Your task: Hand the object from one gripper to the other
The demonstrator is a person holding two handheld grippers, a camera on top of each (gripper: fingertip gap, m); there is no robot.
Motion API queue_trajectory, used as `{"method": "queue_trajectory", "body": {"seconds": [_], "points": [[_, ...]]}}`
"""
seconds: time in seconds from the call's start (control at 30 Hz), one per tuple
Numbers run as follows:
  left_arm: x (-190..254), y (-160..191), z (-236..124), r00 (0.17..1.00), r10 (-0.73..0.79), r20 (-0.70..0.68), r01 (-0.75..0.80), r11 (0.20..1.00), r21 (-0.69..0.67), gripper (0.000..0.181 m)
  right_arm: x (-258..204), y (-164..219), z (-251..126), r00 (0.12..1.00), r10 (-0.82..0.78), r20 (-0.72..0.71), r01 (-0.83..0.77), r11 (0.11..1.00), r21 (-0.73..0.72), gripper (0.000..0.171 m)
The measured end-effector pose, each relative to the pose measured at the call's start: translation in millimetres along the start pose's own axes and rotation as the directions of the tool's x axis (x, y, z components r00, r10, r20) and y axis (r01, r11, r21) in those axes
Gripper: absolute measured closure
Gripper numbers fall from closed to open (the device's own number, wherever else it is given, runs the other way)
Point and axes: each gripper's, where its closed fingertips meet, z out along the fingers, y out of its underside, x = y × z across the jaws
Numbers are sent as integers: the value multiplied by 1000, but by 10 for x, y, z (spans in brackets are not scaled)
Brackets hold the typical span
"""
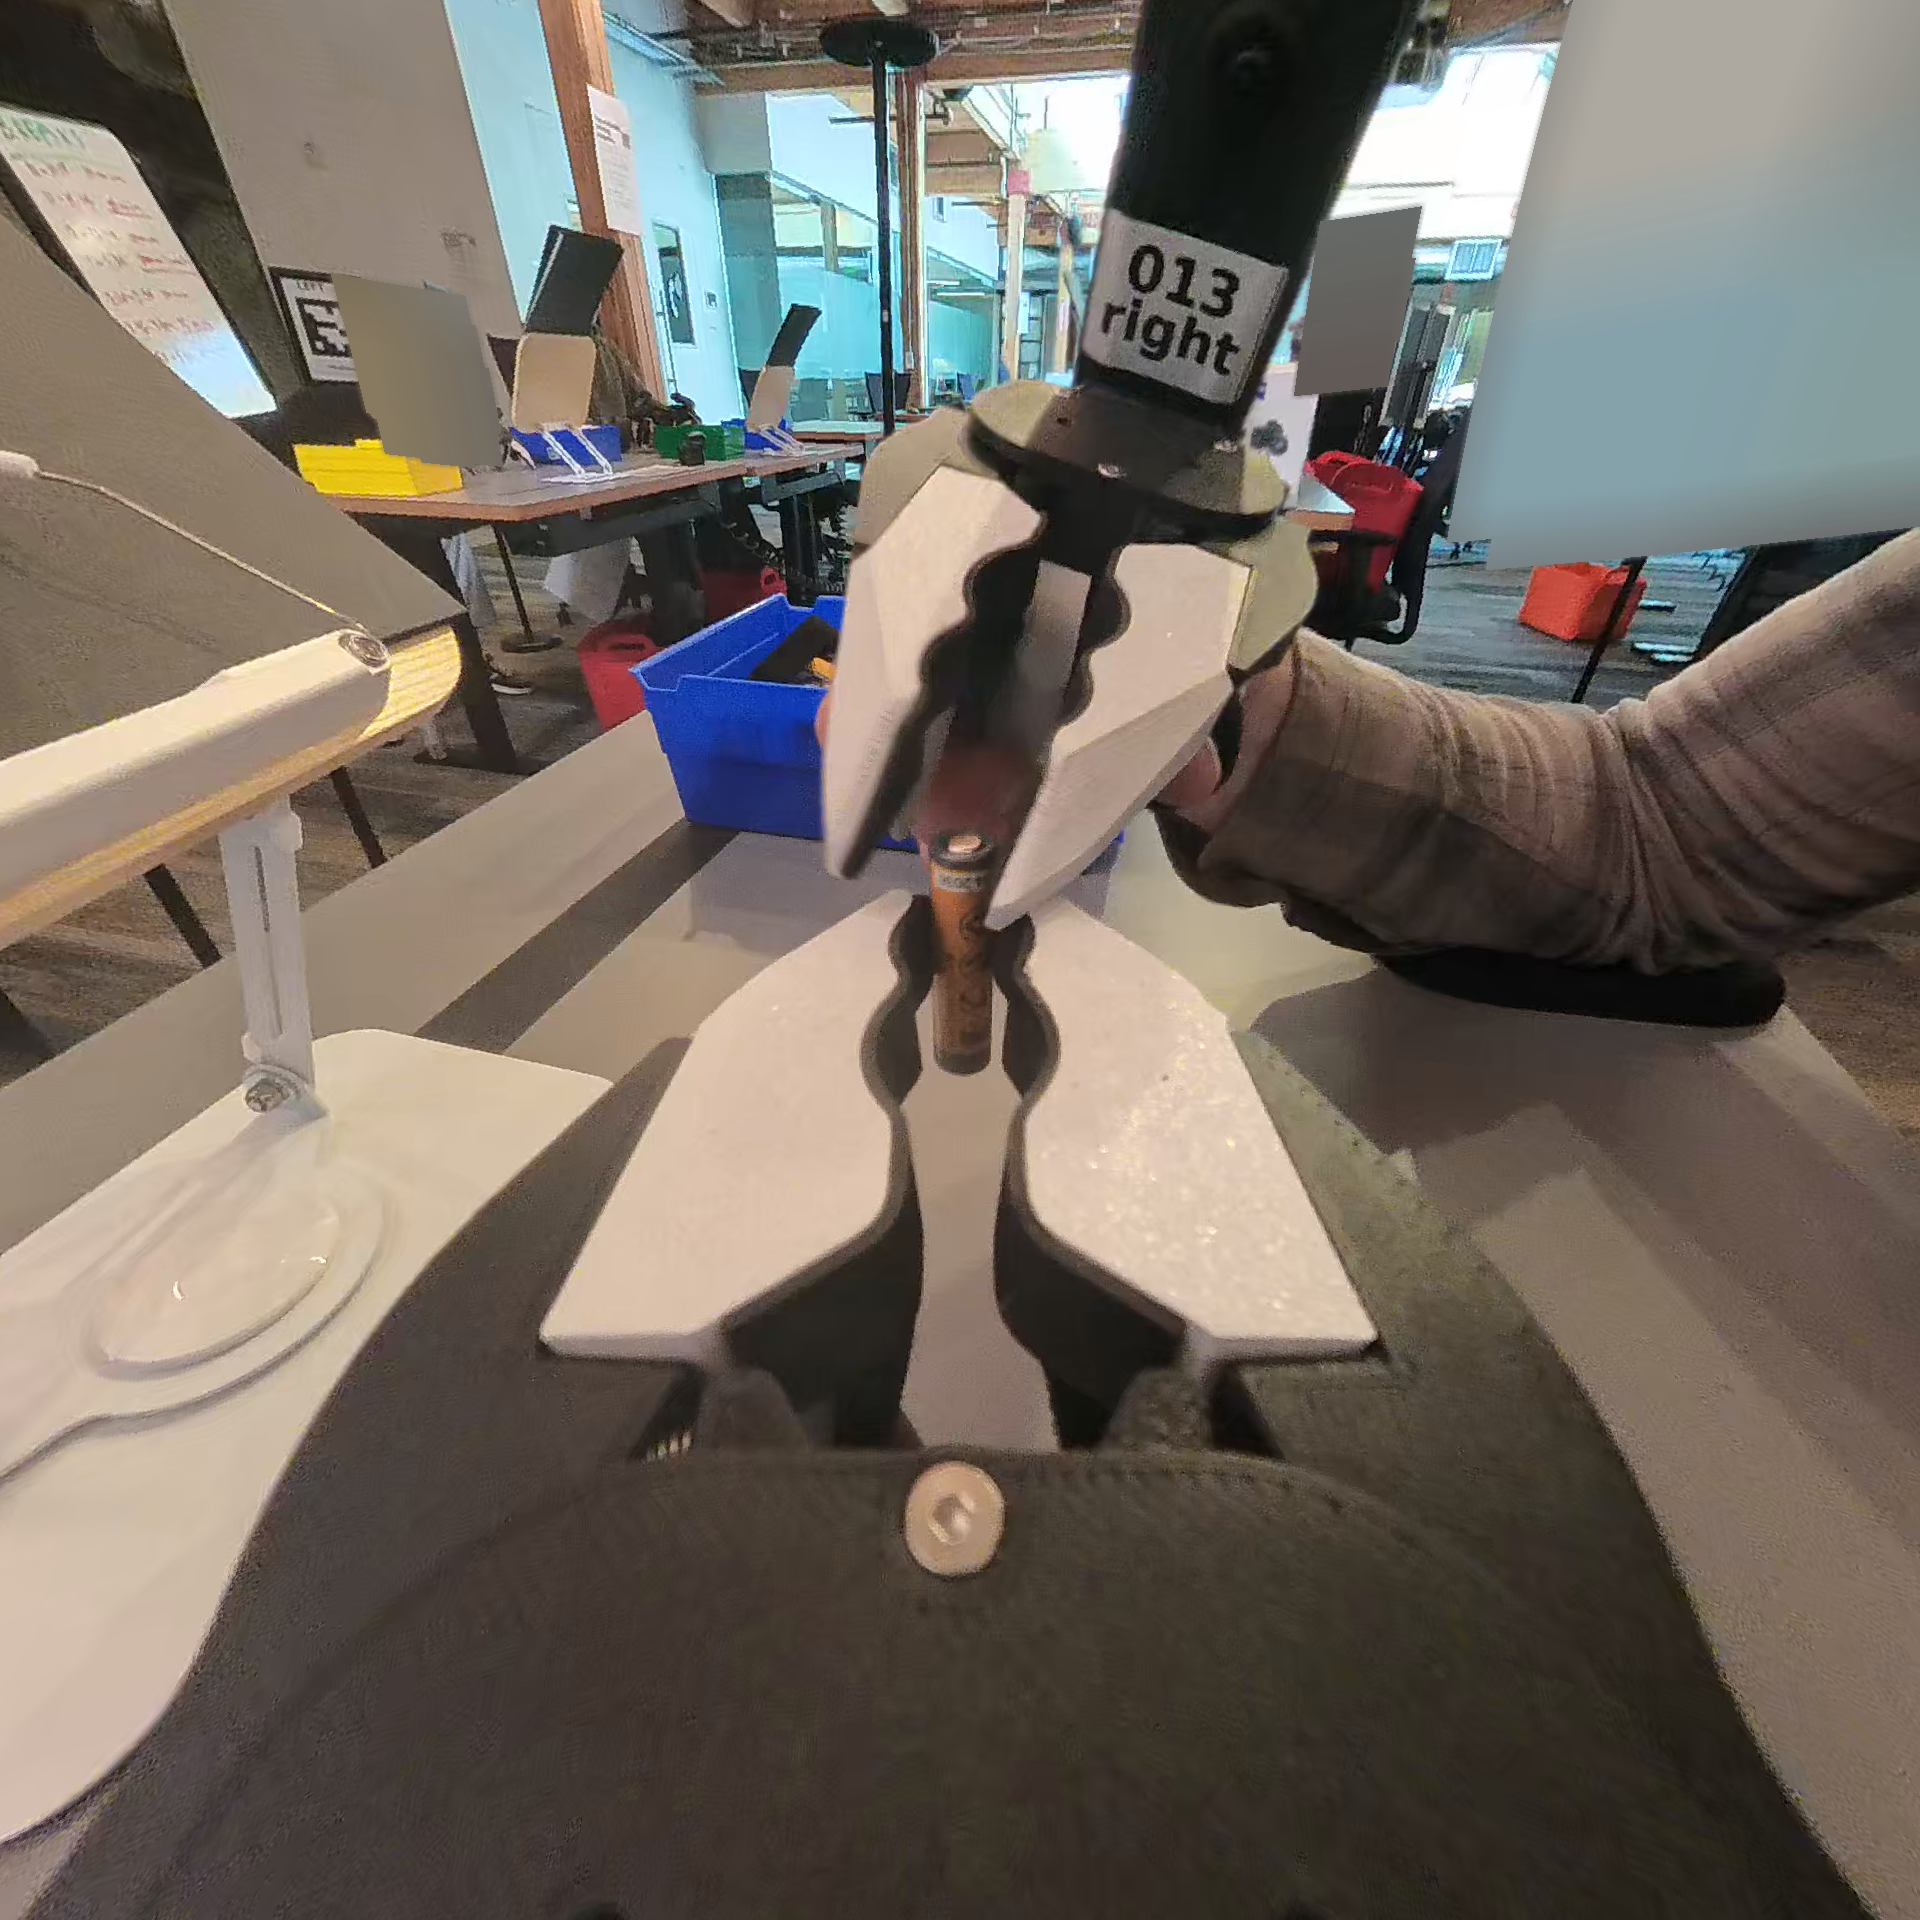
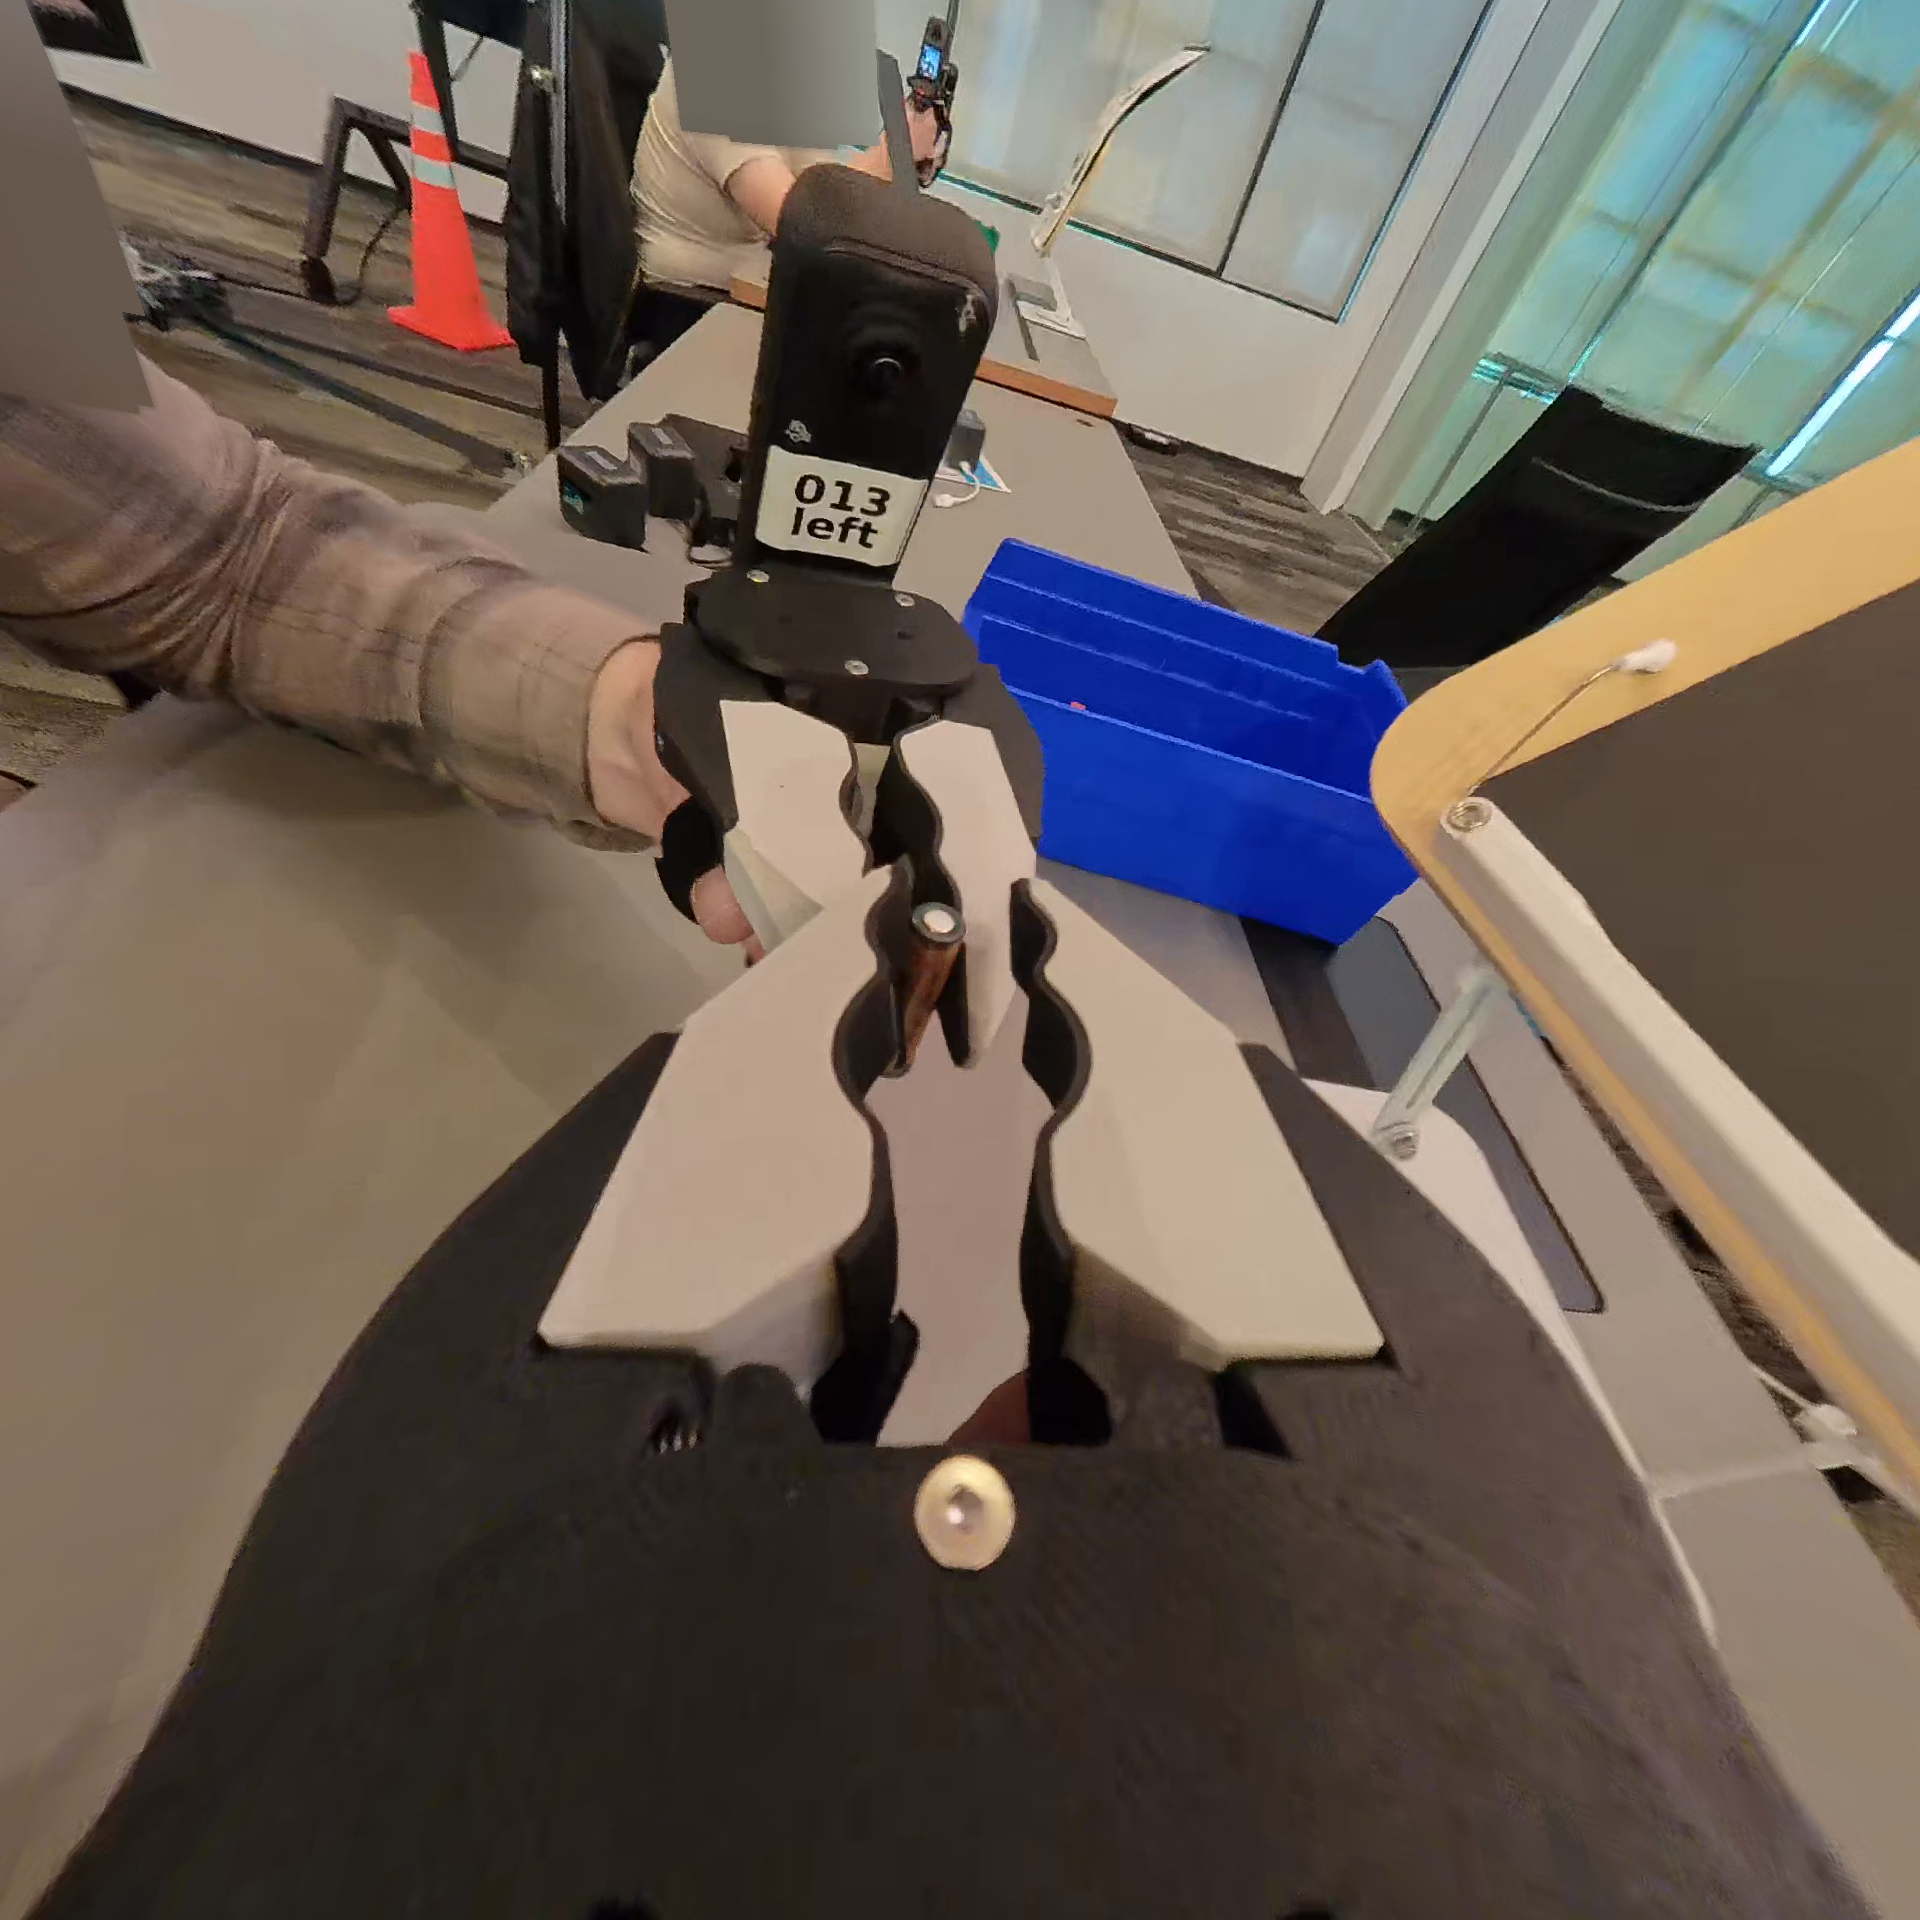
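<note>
Left gripper [image 1: 961, 940] clamps a copper-and-black battery [image 1: 958, 961] upright between its tips, above the grey table [image 1: 1558, 1195]. Right gripper [image 1: 935, 868] faces it tip to tip, jaws narrowly parted around the battery's top end; contact unclear. Blue bin [image 2: 1195, 748] sits on the table just beyond both grippers.

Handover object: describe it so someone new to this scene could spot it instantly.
Find the blue bin on the grey table. Just in front of it, the left gripper and right gripper meet tip to tip. Between their white fingers is a small orange-brown cylinder with dark ends and a silver cap, the only coloured thing there.
</note>
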Motion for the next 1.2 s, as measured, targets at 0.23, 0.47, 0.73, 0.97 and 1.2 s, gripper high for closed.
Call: {"method": "queue_trajectory", "body": {"seconds": [0.23,0.47,0.73,0.97,1.2], "points": [[17,-16,7,999,41,12,-41,999,9,171,-67,-4,-22,996,57,75,-58,998,16,165],[-12,-95,-25,980,178,85,-181,983,25,163,3,-117,-71,988,131,83,-139,985,100,165],[-243,-226,-217,504,783,364,-761,602,-242,137,290,-328,-221,885,438,159,-466,833,299,164],[-131,-215,-180,-219,922,320,-861,-28,-507,137,188,-216,-105,727,595,344,-679,699,225,165],[-8,-241,-138,-332,890,312,-845,-133,-519,153,58,-172,-28,657,636,405,-733,665,145,165]]}}
